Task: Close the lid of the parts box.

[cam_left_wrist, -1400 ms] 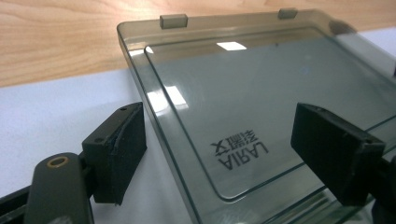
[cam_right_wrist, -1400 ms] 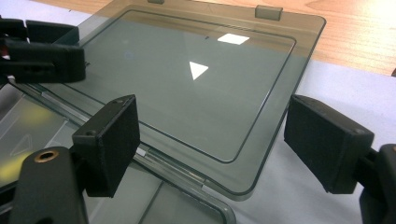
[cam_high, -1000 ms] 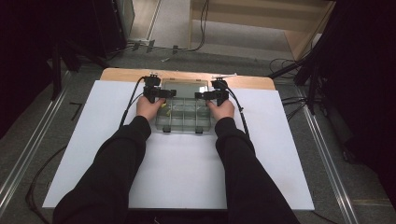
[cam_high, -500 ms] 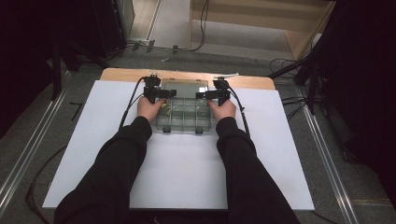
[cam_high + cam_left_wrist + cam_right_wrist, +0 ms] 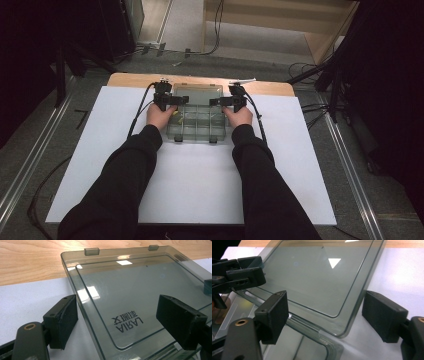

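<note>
A smoky clear plastic organizer box [image 5: 197, 127] lies on the white sheet with its lid [image 5: 197, 94] swung open toward the far side. My left gripper [image 5: 171, 101] is at the lid's left edge and my right gripper [image 5: 229, 102] at its right edge. In the left gripper view the open left gripper [image 5: 120, 322] straddles the lid [image 5: 130, 287], whose left rim runs between the jaws. In the right gripper view the open right gripper [image 5: 328, 315] straddles the near right corner of the lid [image 5: 317, 275]. The left gripper [image 5: 239, 272] shows across it. Neither gripper's pads touch the plastic.
A white sheet [image 5: 200, 180] covers most of the wooden table [image 5: 130, 79], which shows bare along the far edge. Divided compartments of the box base [image 5: 294, 347] lie just below the lid's hinge side. Cables and dark stands are on the floor beyond.
</note>
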`<state>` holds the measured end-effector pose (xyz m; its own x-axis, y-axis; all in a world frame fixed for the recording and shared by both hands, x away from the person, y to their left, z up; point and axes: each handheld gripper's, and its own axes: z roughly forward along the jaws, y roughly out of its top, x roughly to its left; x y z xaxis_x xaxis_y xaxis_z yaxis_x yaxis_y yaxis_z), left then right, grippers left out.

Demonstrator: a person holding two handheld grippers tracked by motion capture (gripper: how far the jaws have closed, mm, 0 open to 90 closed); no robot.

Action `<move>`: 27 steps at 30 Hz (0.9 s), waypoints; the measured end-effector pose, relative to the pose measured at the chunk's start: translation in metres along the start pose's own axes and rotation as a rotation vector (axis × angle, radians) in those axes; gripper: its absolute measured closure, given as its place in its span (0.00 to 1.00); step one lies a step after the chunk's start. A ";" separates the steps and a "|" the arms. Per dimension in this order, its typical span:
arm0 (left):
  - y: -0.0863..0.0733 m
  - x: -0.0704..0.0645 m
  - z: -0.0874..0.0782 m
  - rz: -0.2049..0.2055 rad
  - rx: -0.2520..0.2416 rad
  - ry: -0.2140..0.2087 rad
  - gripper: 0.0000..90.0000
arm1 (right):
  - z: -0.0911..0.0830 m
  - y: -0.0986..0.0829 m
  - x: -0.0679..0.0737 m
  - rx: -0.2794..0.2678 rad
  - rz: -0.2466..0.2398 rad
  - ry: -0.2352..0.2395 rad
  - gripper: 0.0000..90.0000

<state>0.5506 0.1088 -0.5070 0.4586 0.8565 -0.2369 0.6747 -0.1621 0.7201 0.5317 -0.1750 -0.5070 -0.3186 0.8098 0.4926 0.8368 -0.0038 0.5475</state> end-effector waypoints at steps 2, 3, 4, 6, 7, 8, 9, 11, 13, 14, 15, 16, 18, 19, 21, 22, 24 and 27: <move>0.000 0.000 0.000 -0.002 0.000 -0.001 0.19 | 0.001 0.001 0.002 0.003 -0.001 -0.008 0.20; 0.000 0.000 0.000 -0.003 0.001 -0.001 0.19 | 0.001 0.001 0.002 0.004 0.002 -0.008 0.20; 0.000 0.000 0.000 -0.007 0.001 -0.004 0.19 | 0.001 0.001 0.003 0.006 0.000 -0.013 0.20; 0.001 0.000 0.000 -0.008 0.003 -0.004 0.20 | 0.002 0.001 0.004 0.010 -0.003 -0.017 0.19; 0.001 0.000 0.000 -0.009 0.004 -0.004 0.20 | 0.002 0.002 0.004 0.011 -0.003 -0.018 0.20; 0.001 0.000 0.000 -0.009 0.003 -0.004 0.20 | 0.002 0.002 0.004 0.012 -0.002 -0.019 0.20; 0.001 0.000 0.000 -0.009 0.003 -0.004 0.20 | 0.002 0.002 0.004 0.013 0.000 -0.018 0.20; 0.001 0.000 0.000 -0.011 0.003 -0.003 0.20 | 0.001 0.002 0.004 0.013 0.000 -0.017 0.20; 0.001 0.000 -0.001 -0.017 0.008 -0.006 0.20 | 0.001 0.001 0.004 0.012 -0.001 -0.018 0.20; 0.002 0.001 -0.001 -0.024 0.007 -0.007 0.21 | 0.002 0.001 0.004 0.010 -0.003 -0.019 0.20; 0.002 0.002 -0.002 -0.031 0.014 -0.013 0.23 | 0.002 0.001 0.004 0.009 -0.003 -0.019 0.20; 0.003 0.003 -0.003 -0.044 0.015 -0.018 0.24 | 0.002 0.001 0.004 0.008 -0.003 -0.020 0.20; 0.003 0.004 -0.004 -0.054 0.020 -0.030 0.24 | 0.002 0.001 0.005 0.007 -0.001 -0.017 0.20; 0.003 0.004 -0.004 -0.057 0.022 -0.031 0.24 | 0.002 0.001 0.005 0.006 -0.003 -0.017 0.20; 0.003 0.003 -0.004 -0.062 0.028 -0.032 0.24 | 0.002 0.000 0.005 0.001 -0.004 -0.017 0.20; 0.003 0.003 -0.005 -0.062 0.032 -0.028 0.24 | 0.002 0.000 0.005 0.000 -0.006 -0.019 0.20; 0.003 0.003 -0.005 -0.059 0.036 -0.026 0.24 | 0.002 0.000 0.005 -0.002 -0.007 -0.019 0.20; 0.004 0.003 -0.006 -0.073 0.047 -0.058 0.28 | 0.002 0.000 0.006 -0.010 -0.010 -0.017 0.20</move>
<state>0.5510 0.1138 -0.5011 0.4387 0.8374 -0.3261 0.7335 -0.1240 0.6683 0.5308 -0.1689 -0.5057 -0.3197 0.8196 0.4755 0.8289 -0.0012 0.5594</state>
